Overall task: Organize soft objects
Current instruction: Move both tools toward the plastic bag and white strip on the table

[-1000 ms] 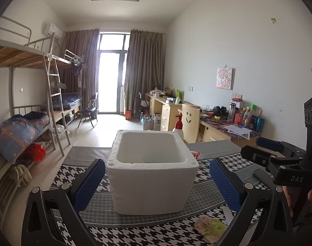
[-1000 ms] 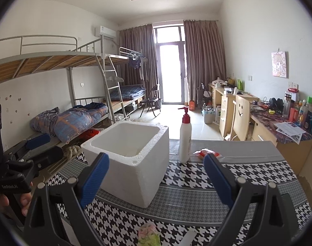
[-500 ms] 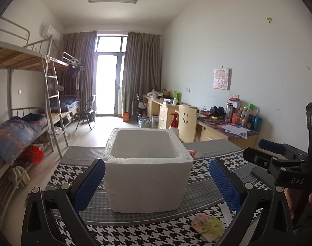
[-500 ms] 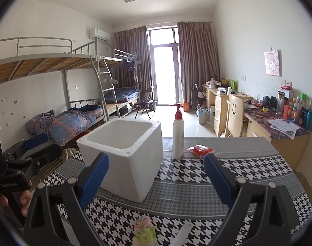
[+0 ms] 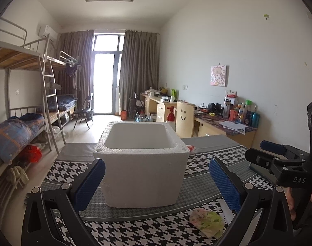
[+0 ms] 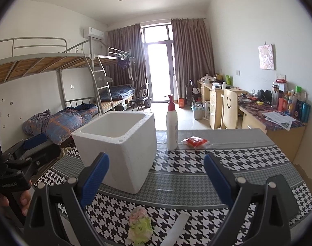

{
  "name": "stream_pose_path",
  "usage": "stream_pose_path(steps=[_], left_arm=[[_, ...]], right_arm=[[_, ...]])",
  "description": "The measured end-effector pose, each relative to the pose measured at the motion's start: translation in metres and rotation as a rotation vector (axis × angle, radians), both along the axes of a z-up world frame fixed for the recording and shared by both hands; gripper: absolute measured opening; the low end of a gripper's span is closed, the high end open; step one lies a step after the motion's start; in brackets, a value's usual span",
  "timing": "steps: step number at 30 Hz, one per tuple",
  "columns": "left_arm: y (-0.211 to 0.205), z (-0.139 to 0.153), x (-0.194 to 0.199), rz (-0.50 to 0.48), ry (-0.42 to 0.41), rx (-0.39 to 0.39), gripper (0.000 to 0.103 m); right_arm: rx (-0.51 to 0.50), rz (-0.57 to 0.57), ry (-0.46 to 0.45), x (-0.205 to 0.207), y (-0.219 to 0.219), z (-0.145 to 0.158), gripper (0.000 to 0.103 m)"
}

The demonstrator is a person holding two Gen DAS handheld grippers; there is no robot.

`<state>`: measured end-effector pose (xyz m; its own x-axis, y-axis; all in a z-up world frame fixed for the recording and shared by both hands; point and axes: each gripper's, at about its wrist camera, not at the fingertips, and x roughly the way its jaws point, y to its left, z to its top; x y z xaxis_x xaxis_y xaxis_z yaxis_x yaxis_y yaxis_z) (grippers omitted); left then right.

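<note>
One crumpled pink-and-yellow-green soft plastic packet lies on the houndstooth-patterned black-and-white surface, in front of the white foam box and apart from it. It sits low and just ahead of the right tool, roughly between its two blue-padded fingers, and off to the right of the left tool, near that tool's right pad. Its long axis runs nearly front to back in the right wrist view. Both tools stand wide apart and hold nothing. Just beside the packet lies a flat white strip. Beyond the box stand a white pump bottle with a red top and, near it, a small red packet.
</note>
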<state>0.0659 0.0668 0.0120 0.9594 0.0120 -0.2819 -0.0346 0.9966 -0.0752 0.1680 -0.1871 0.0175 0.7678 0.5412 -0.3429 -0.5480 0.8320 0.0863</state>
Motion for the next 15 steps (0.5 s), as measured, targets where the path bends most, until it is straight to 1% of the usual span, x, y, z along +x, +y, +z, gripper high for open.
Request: stream_pose_path(steps=[10, 15], left_arm=[[-0.008, -0.014, 0.004, -0.03, 0.033, -0.016, 0.102], [-0.01, -0.017, 0.004, -0.041, 0.044, -0.023, 0.102]], right_arm=[[-0.021, -0.011, 0.031, 0.001, -0.003, -0.011, 0.096], [-0.008, -0.021, 0.046, 0.002, -0.008, -0.016, 0.096]])
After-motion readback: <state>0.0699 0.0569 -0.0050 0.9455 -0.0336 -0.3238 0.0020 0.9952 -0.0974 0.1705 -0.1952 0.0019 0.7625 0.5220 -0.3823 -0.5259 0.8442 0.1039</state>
